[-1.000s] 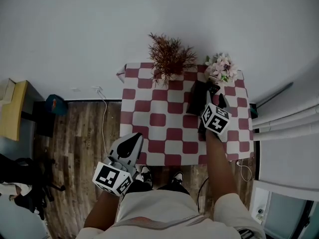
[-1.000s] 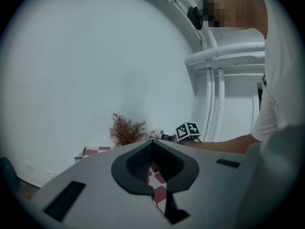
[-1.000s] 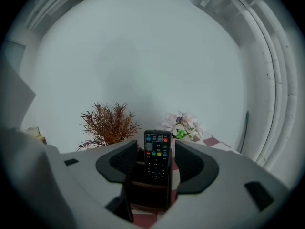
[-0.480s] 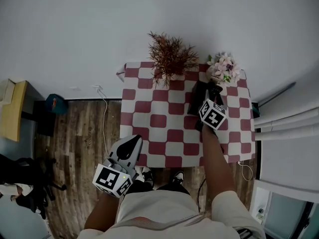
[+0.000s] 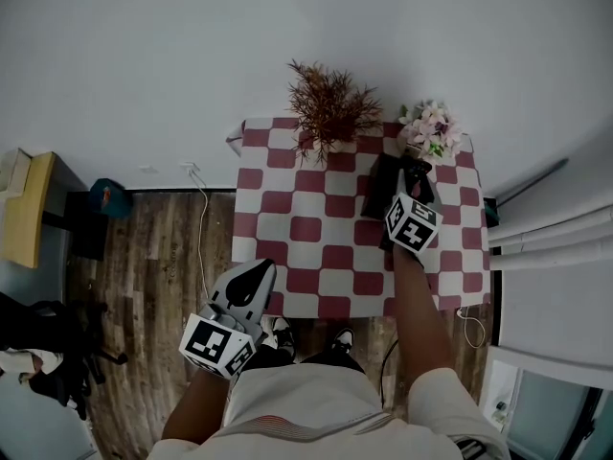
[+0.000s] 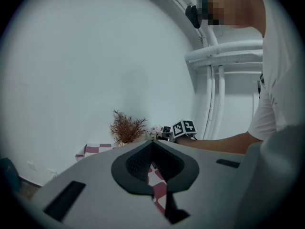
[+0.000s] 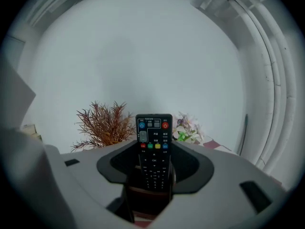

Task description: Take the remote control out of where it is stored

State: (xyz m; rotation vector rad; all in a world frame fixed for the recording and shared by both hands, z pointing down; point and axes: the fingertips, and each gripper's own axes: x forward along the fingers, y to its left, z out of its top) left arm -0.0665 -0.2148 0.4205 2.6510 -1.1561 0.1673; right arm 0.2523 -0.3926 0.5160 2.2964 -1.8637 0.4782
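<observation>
**Insp. A:** Status, right tongs [image 7: 154, 149]?

**Insp. B:** Spread wide, though the jaws have just been closing a little. Remote [image 7: 153, 132] stands betw. them. Pads not pressing on it, gap on each side.

**A:** Remote's location?

**B:** Upright in a dark holder [image 7: 143, 199], button side facing the right gripper view, top half sticking out above the rim. Holder sits on the bench [image 5: 306, 230], far right part, which has a red-and-white check cloth over it. Flowers [image 5: 428, 130] just behind the holder. Dried brown plant [image 5: 330, 108] to their left, at the wall edge.

**A:** Left tongs [image 5: 255, 274]?

**B:** Pressed together, nothing betw. them. Held at the bench's near left corner, well apart from the remote.

**A:** Arms?

**B:** Right forearm [image 5: 417, 305] reaches across the bench toward the holder.
</observation>
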